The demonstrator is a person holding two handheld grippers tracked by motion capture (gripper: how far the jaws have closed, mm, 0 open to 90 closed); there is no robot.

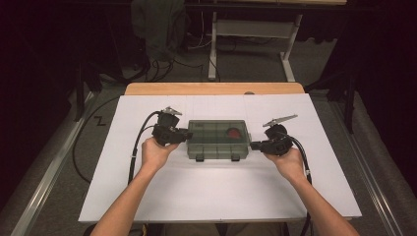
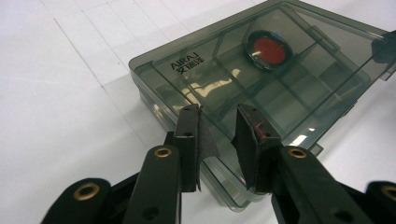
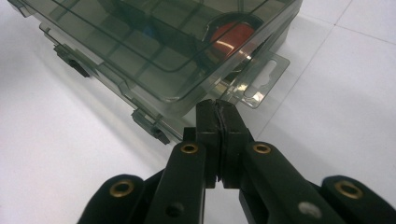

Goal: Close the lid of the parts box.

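High view puts the left gripper (image 1: pixel 183 135) at the box's (image 1: pixel 216 139) 9 o'clock end, jaws parted and empty; the right gripper (image 1: pixel 254 145), shut on nothing, sits at 3 o'clock. Opening looks next: 2 front latches (image 1: pixel 200 158) need releasing. Inside, toward 1 o'clock, lies a red disc (image 1: pixel 234 132).

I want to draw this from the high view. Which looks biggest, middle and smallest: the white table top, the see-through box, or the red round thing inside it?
1. White table top, by far the largest.
2. See-through box, sitting mid-table between the two grippers.
3. Red round thing, a small spot inside the box.
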